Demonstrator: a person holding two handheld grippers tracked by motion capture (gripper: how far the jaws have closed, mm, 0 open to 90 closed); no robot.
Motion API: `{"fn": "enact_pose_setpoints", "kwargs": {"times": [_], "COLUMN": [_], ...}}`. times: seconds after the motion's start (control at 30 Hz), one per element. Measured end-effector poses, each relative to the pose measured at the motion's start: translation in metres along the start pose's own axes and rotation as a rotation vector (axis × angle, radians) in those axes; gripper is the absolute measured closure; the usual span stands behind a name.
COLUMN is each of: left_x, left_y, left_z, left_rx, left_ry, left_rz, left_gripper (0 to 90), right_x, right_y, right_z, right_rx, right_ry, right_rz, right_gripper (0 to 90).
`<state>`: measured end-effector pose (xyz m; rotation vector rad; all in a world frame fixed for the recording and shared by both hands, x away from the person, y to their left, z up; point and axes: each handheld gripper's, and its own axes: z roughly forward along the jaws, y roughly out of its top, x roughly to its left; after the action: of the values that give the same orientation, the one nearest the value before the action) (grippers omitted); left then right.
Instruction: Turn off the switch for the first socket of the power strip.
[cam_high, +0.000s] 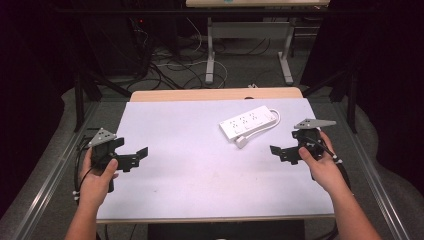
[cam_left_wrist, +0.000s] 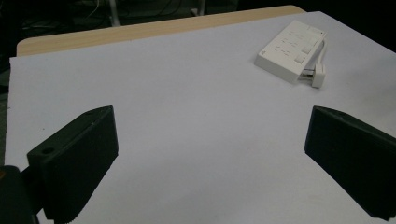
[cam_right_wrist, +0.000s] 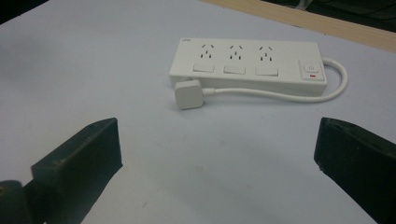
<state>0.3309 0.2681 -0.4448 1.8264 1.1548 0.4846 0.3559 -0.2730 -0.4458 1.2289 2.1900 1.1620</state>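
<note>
Dark curtains and a tangle of floor cables frame the desk (cam_high: 150, 95), whose wooden top is covered almost to its far edge by a pale sheet (cam_high: 200, 165). On that sheet, toward the far right corner, lies a white power strip (cam_high: 248, 123) with three sockets, each with its own switch, and a main switch with a red mark at one end. Its white cord (cam_right_wrist: 299, 95) loops out from that end and runs back along the near side of the strip, and the white plug (cam_right_wrist: 188, 95) rests flat on the sheet, just beside the strip's near edge.

Near the left edge of the desk, the left gripper (cam_high: 134, 157) is held above the sheet with its jaws spread wide and nothing between them; the strip sits well apart from it. Near the right edge, the right gripper (cam_high: 281, 152) also has its jaws wide apart and empty, pointing toward the plug, which lies near but untouched.
</note>
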Motion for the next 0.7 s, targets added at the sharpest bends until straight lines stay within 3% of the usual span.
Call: {"fn": "enact_pose_setpoints", "kwargs": {"times": [0.33, 0.7], "left_x": [0.0, 0.0], "left_y": [0.0, -0.001], "left_z": [0.0, 0.001], "left_rx": [-0.001, -0.003], "left_ry": [-0.001, 0.0], "left_rz": [-0.004, -0.003], "left_gripper": [2.6, 2.6], "right_x": [-0.002, -0.009], "right_y": [-0.017, -0.034], "right_z": [0.0, 0.002], "right_rx": [0.017, 0.024], "right_ry": [0.014, -0.006], "right_rz": [0.017, 0.038], "right_gripper": [0.7, 1.1]}}
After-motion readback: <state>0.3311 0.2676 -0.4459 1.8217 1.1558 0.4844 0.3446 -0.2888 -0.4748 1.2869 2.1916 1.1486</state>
